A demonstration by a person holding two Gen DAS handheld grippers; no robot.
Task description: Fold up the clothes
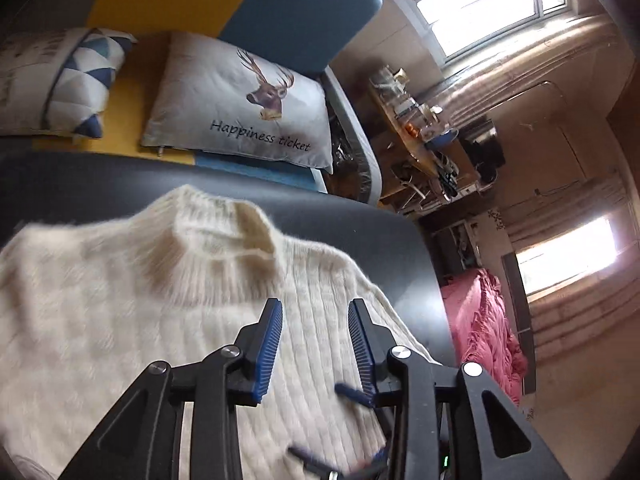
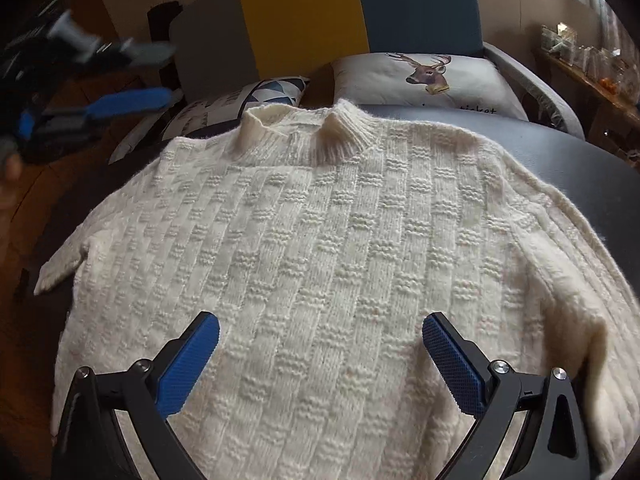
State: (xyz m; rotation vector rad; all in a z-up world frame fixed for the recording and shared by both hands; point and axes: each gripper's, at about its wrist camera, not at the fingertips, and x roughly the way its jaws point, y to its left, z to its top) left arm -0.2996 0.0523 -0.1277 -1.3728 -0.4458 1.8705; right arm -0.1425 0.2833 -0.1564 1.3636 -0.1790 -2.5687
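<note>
A cream knitted sweater (image 2: 328, 240) lies spread flat on a dark round table (image 2: 580, 168), its high collar (image 2: 304, 128) toward the sofa. My right gripper (image 2: 320, 324) hovers over the sweater's lower middle, open wide, nothing between its blue pads. My left gripper (image 1: 316, 308) hangs above the sweater (image 1: 120, 300) near its shoulder, jaws parted with only cloth below them. In the right wrist view the left gripper (image 2: 120, 76) shows blurred at the upper left, off the sweater. A short sleeve end (image 2: 60, 272) sticks out at the left edge.
Behind the table stands a sofa (image 2: 304, 12) in grey, yellow and teal with a deer cushion (image 2: 428, 80) and a triangle-pattern cushion (image 2: 256, 94). A cluttered wooden shelf (image 2: 592, 64) runs along the right wall. A pink cloth heap (image 1: 484, 320) lies on the floor.
</note>
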